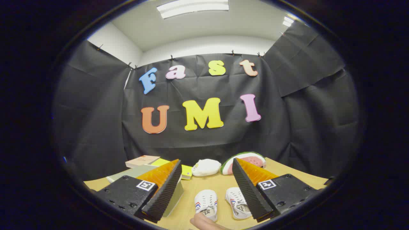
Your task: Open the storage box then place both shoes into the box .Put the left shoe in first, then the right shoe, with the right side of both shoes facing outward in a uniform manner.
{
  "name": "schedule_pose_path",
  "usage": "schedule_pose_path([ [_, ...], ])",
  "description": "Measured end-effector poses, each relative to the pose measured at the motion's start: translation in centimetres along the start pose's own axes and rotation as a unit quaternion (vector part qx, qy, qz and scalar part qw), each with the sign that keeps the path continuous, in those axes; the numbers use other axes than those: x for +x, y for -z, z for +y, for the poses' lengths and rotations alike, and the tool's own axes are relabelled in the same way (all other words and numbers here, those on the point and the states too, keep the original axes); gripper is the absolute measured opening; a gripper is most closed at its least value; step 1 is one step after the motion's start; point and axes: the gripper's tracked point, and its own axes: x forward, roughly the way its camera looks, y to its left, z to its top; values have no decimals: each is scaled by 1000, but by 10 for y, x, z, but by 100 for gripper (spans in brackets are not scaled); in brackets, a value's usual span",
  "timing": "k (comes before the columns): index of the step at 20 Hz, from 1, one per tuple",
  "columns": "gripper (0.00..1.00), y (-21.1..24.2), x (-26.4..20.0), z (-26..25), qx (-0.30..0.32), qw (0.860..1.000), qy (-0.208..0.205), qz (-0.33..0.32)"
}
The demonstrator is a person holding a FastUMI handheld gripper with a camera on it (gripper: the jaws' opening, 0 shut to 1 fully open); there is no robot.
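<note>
Wooden worktop (211, 187): tool (204, 188) fingers apart over both shoes (220, 201); swing to storage box (140, 174) lid first.

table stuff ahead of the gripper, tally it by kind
Shoes: 2, one and another, low between the open gripper fingers
Plush toys: 2, white and watermelon slice, beyond the shoes
Books: 2 or more
Total: at least 6
</note>
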Motion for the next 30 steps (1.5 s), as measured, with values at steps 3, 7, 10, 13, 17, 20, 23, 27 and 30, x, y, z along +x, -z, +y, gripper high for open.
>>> schedule_pose_path([
  [3,100,11,3,7,-18,1000,-4,15],
  [7,100,17,3,9,-39,999,-1,15],
  [10,100,24,5,8,-29,999,-4,22],
  [13,100,31,9,3,-12,999,-7,36],
  [17,100,39,23,-3,13,998,-10,58],
  [20,100,48,42,4,47,994,-31,92],
  [23,100,61,69,17,81,985,-62,137],
  [27,100,80,107,40,154,960,-111,206],
  [30,100,86,131,57,218,930,-156,252],
])
